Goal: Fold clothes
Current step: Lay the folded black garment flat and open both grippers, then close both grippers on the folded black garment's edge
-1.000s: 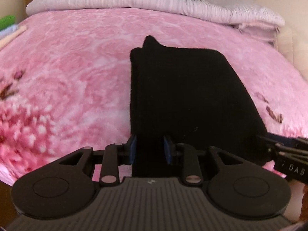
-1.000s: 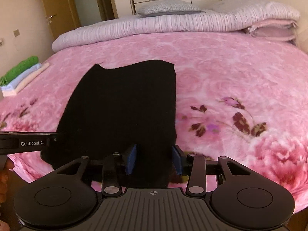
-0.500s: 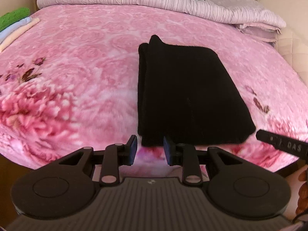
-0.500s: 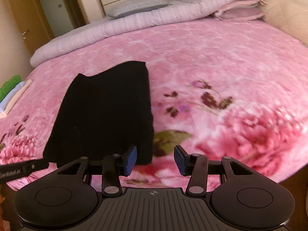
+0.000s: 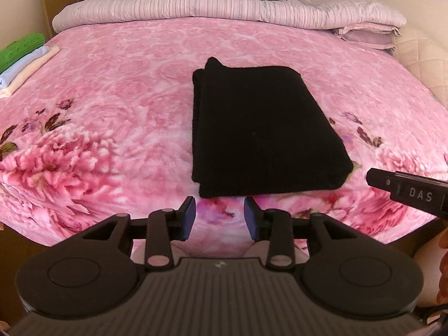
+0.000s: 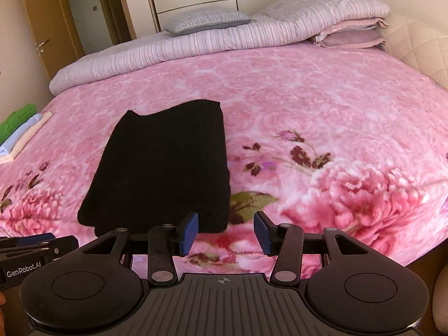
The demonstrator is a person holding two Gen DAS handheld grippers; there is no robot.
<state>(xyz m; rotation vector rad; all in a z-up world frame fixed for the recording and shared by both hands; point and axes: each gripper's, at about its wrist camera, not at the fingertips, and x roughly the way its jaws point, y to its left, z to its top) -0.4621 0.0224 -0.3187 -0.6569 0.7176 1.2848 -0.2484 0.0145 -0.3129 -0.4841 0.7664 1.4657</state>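
A black garment (image 5: pixel 260 131) lies folded into a thick rectangle on the pink flowered blanket (image 5: pixel 117 106); the right wrist view shows it too (image 6: pixel 165 165). My left gripper (image 5: pixel 219 214) hangs just short of its near edge, jaws opening, nothing between the blue pads. My right gripper (image 6: pixel 225 231) hovers off the garment's near right corner, jaws apart and empty. The right gripper's body (image 5: pixel 411 193) pokes in at the right of the left wrist view, and the left gripper's body (image 6: pixel 30 254) shows at the lower left of the right wrist view.
A stack of folded clothes, green on top (image 5: pixel 22 61), sits at the bed's left edge. A striped quilt (image 5: pixel 196 5) and pillows (image 6: pixel 350 25) line the headboard end. A padded wall (image 6: pixel 420 44) runs along the right; doors stand at the back left.
Both grippers let go of the black garment's near edge and drew back and up. The garment now lies flat, and both sets of jaws stand wider.
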